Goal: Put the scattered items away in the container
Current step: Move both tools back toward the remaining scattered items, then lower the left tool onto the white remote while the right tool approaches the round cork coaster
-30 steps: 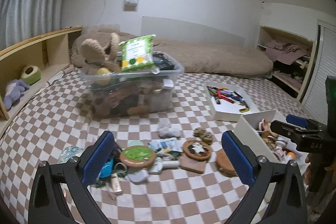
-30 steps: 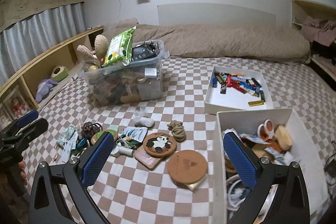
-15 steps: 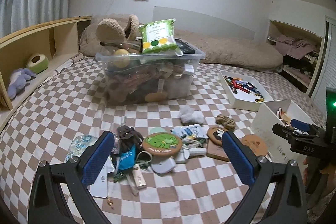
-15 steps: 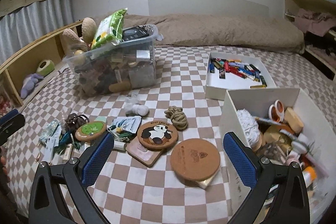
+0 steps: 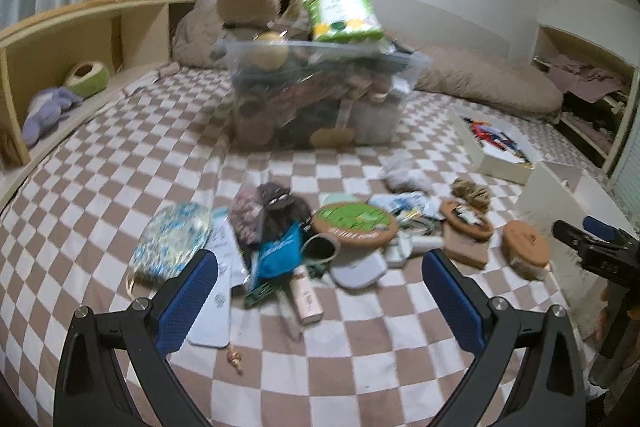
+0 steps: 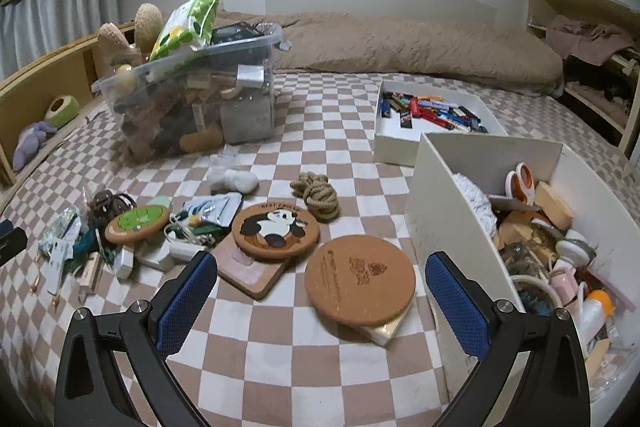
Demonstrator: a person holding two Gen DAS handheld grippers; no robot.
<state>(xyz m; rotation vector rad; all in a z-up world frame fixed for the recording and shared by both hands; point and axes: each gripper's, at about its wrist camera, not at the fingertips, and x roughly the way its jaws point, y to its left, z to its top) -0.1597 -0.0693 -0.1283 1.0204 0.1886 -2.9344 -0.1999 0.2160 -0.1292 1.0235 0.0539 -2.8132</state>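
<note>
Small items lie scattered on the checked bedspread: a green round coaster [image 5: 354,223] [image 6: 137,223], a panda coaster [image 6: 275,228], a plain cork coaster [image 6: 360,279] [image 5: 525,245], a coil of rope [image 6: 317,195], a blue pouch [image 5: 280,255], a pink tube [image 5: 307,298] and a white card [image 5: 218,301]. A white open box [image 6: 444,211] at the right holds several items. My left gripper [image 5: 320,301] is open and empty, just short of the pile. My right gripper [image 6: 322,301] is open and empty, over the cork coaster, beside the box.
A full clear plastic bin [image 5: 320,99] [image 6: 192,99] stands behind the pile. A shallow white tray [image 6: 396,151] with coloured sticks lies at the back right. A wooden shelf [image 5: 80,39] runs along the left. A brown duvet [image 6: 400,43] lies at the back.
Both grippers have moved forward and down toward the pile; the items look larger. The left view has swung left, with the blue pouch and pink tube now between its fingers.
</note>
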